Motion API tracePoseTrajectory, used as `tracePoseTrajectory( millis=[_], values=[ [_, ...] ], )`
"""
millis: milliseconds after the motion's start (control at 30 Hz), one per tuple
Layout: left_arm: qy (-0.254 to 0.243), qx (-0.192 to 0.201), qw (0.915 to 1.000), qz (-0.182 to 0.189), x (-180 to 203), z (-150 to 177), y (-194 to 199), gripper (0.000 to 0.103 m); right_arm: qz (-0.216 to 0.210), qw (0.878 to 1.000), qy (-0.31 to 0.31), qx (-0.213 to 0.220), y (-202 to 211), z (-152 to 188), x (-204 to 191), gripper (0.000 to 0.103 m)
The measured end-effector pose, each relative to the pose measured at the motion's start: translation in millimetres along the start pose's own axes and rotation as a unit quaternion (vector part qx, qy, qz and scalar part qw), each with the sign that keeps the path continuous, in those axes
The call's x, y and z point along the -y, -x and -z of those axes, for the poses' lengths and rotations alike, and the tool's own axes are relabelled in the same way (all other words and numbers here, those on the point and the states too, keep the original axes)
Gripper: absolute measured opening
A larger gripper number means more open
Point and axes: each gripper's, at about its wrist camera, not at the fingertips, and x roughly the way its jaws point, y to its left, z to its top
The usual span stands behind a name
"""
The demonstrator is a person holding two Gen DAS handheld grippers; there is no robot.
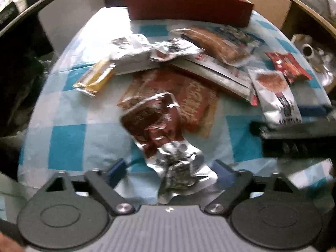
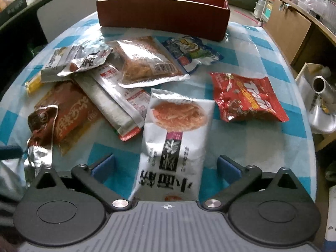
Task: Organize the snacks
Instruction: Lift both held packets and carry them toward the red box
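Several snack packets lie on a blue-and-white checked table. A dark red box stands at the far edge; it also shows in the left wrist view. My left gripper is open, its fingers on either side of a crumpled brown and silver packet. My right gripper is open, its fingers on either side of a white noodle-snack packet. That white packet also shows in the left wrist view. The brown and silver packet shows at the left of the right wrist view.
A red packet, a clear packet of brown food, a blue packet, long silver packets and an orange-brown packet lie between the grippers and the box. A yellow bar lies left. Cardboard and metal rolls stand right.
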Motion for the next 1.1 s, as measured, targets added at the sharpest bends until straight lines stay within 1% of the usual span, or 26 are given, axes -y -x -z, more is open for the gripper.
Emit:
tracePoseTrajectory(
  millis=[33, 67, 100, 133, 167, 200, 300, 367, 400, 500, 633, 733, 800, 867, 933, 1000, 1100],
  values=[
    [0.007, 0.000, 1.0000, -0.005, -4.4, -0.9, 2.4, 0.060, -0.001, 1.000, 0.002, 0.001, 2.3, 2.3, -0.1, 0.096],
    [0.017, -0.001, 0.9998, -0.012, -7.6, -3.2, 3.4, 0.046, -0.002, 1.000, 0.002, 0.003, 6.2, 5.1, 0.6, 0.088],
    [0.026, -0.002, 0.9996, -0.010, -11.8, -4.1, 5.4, 0.044, -0.001, 1.000, 0.001, 0.005, 9.8, 6.9, 1.5, 0.083],
    [0.039, -0.004, 0.9992, 0.002, -17.5, -5.3, 6.8, 0.043, 0.003, 1.000, 0.000, 0.006, 13.7, 8.2, 1.8, 0.069],
    [0.049, -0.006, 0.9988, 0.009, -22.5, -4.9, 8.4, 0.043, -0.004, 1.000, -0.008, 0.004, 17.1, 8.8, 3.2, 0.062],
    [0.053, -0.007, 0.9985, 0.013, -24.6, -4.9, 9.0, 0.043, -0.012, 1.000, -0.017, -0.002, 18.9, 9.4, 4.6, 0.061],
    [0.056, -0.014, 0.9982, 0.015, -27.2, -3.8, 11.7, 0.042, -0.009, 1.000, -0.021, -0.008, 23.6, 10.1, 1.7, 0.057],
    [0.073, -0.016, 0.9968, 0.029, -31.2, -7.0, 14.6, 0.042, -0.026, 0.999, -0.034, -0.006, 30.6, 9.3, 1.5, 0.054],
    [0.078, -0.014, 0.9963, 0.034, -32.2, -8.6, 18.1, 0.042, -0.030, 0.999, -0.037, -0.005, 34.8, 9.3, 0.2, 0.053],
    [0.081, 0.006, 0.9958, 0.042, -35.1, -11.3, 33.9, 0.042, -0.027, 0.999, -0.037, 0.001, 48.6, 7.7, -4.4, 0.052],
    [0.100, 0.019, 0.9924, 0.069, -40.4, -20.3, 48.4, 0.042, -0.041, 0.998, -0.041, 0.029, 74.7, 0.7, -6.9, 0.052],
    [0.089, 0.041, 0.9931, 0.064, -36.1, -34.5, 56.2, 0.042, -0.065, 0.996, -0.050, 0.040, 79.0, -6.8, -5.9, 0.052],
    [0.083, 0.053, 0.9932, 0.063, -31.9, -44.8, 58.3, 0.042, -0.068, 0.996, -0.044, 0.046, 77.0, -14.4, -7.8, 0.052],
    [0.082, 0.058, 0.9927, 0.066, -29.4, -56.2, 56.4, 0.042, -0.073, 0.995, -0.049, 0.054, 74.2, -24.6, -6.4, 0.052],
    [0.084, 0.059, 0.9925, 0.067, -27.6, -66.4, 53.4, 0.042, -0.084, 0.992, -0.067, 0.063, 73.4, -35.9, -1.8, 0.052],
    [0.083, 0.065, 0.9920, 0.069, -25.3, -78.5, 51.1, 0.042, -0.091, 0.990, -0.070, 0.079, 76.8, -46.6, -1.8, 0.052],
    [0.071, 0.082, 0.9923, 0.060, -19.1, -95.6, 47.1, 0.042, -0.098, 0.987, -0.073, 0.103, 79.7, -66.5, -1.1, 0.052]
  ],
)
